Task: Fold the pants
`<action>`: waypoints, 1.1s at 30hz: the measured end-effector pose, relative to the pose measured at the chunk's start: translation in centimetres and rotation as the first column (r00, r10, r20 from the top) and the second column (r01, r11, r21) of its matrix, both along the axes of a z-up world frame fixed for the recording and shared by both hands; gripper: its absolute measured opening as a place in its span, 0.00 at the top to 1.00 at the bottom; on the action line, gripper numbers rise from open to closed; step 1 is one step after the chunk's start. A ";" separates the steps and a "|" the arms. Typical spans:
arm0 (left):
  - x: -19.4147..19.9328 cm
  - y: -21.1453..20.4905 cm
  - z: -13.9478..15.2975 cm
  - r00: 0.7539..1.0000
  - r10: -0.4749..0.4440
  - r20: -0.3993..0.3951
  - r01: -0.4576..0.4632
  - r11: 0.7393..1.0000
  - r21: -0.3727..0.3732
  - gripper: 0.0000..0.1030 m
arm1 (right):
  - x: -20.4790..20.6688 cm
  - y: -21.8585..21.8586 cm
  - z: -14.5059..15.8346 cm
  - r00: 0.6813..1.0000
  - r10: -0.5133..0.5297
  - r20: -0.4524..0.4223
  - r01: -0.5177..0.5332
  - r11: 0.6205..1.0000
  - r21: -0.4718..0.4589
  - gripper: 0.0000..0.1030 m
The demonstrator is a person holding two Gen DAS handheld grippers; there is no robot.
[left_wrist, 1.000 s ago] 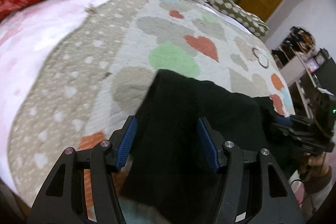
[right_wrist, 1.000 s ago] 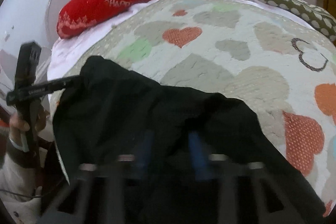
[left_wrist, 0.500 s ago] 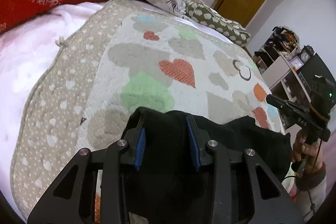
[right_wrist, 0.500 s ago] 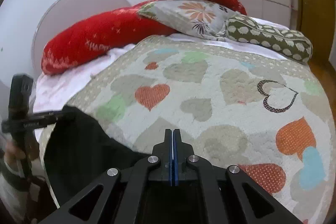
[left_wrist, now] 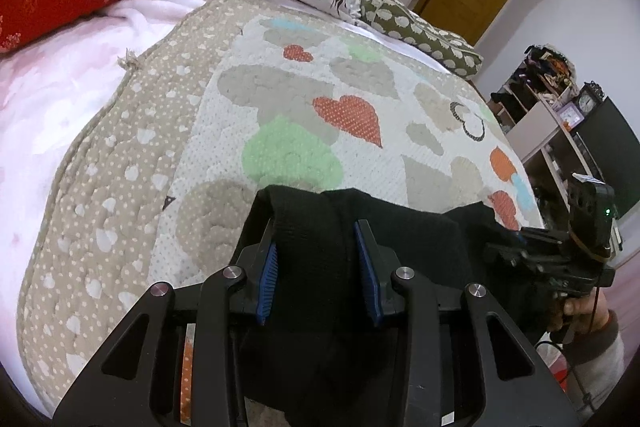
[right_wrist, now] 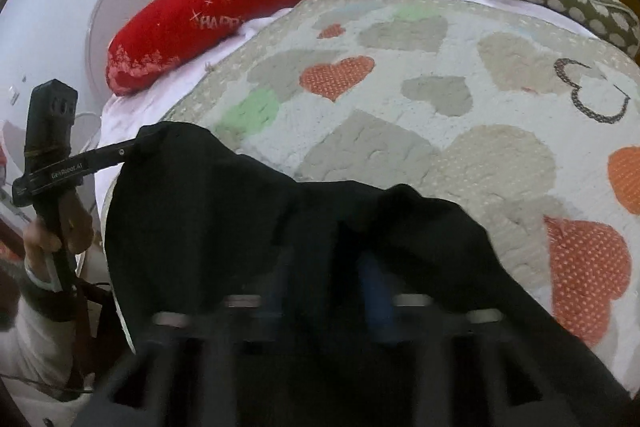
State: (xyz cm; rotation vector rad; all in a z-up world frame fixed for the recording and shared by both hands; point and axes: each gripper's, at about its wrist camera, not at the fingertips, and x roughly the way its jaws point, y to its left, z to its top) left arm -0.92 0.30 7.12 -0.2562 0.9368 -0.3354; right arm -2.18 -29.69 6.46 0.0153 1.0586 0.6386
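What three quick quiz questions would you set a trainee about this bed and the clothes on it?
1. True or false: the pants are red.
2. What do the pants lie on? A) a quilt with hearts B) a wooden table C) a sink
3. Short answer: what colour are the pads inside the left tongs, on either side of the bunched cloth?

Key: 1 false, they are black. 2 A. 3 blue.
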 end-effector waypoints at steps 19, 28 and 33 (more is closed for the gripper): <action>0.7 0.6 -1.2 0.994 0.110 -0.005 -0.108 0.987 0.121 0.62 | 2.3 -2.7 1.5 0.979 -0.170 0.115 0.177 0.983 -0.054 0.82; -4.1 -0.1 3.3 0.985 0.117 0.124 -0.132 0.985 0.113 0.50 | -8.9 -12.9 5.8 0.903 -0.327 0.280 0.368 0.923 -0.109 0.47; -4.3 -4.0 1.4 0.995 0.036 0.096 -0.049 0.989 0.139 0.45 | -11.8 -14.4 1.8 0.915 -0.337 0.221 0.372 0.918 -0.141 0.47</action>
